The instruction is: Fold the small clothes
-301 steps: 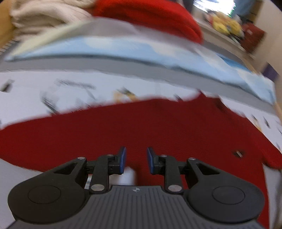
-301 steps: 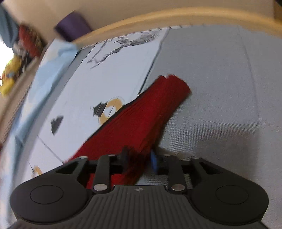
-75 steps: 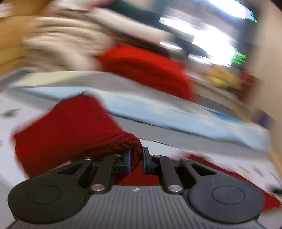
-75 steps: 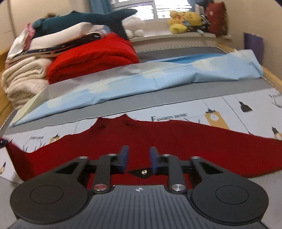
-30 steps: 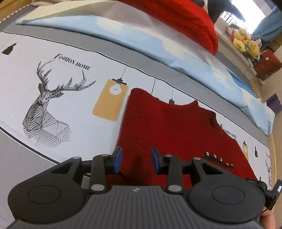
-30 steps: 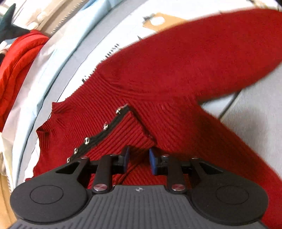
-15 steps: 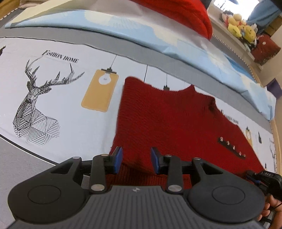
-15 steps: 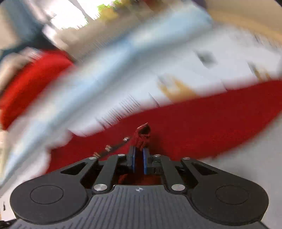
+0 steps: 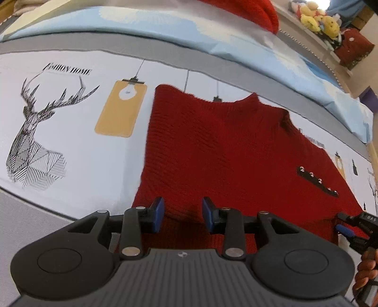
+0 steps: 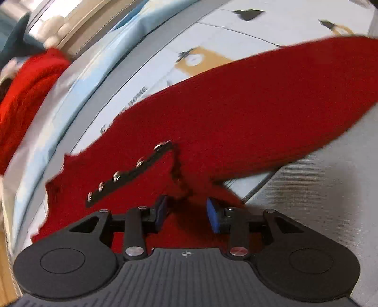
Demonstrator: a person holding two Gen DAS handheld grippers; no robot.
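Note:
A small red knit sweater (image 9: 226,151) lies flat on the printed bed sheet, its left sleeve folded in over the body, with a black strip of metal snaps (image 9: 316,180) near the right. My left gripper (image 9: 182,213) is open and empty over the sweater's near hem. In the right wrist view the sweater (image 10: 248,113) still has its right sleeve (image 10: 319,94) stretched out to the right. My right gripper (image 10: 186,211) is open over the fabric just below the snap strip (image 10: 127,174). It also shows at the right edge of the left wrist view (image 9: 354,226).
The white sheet shows a deer print (image 9: 35,141) and a yellow lamp print (image 9: 121,108). A light blue quilt (image 9: 165,30) lies behind it. A bright red folded knit (image 10: 26,94) and plush toys (image 9: 316,21) are at the back. Grey mattress (image 10: 319,200) is at the right.
My right gripper has let go of the pinched sweater fabric and opened; the fabric lies flat now. My left gripper stays open and has moved slightly closer over the hem.

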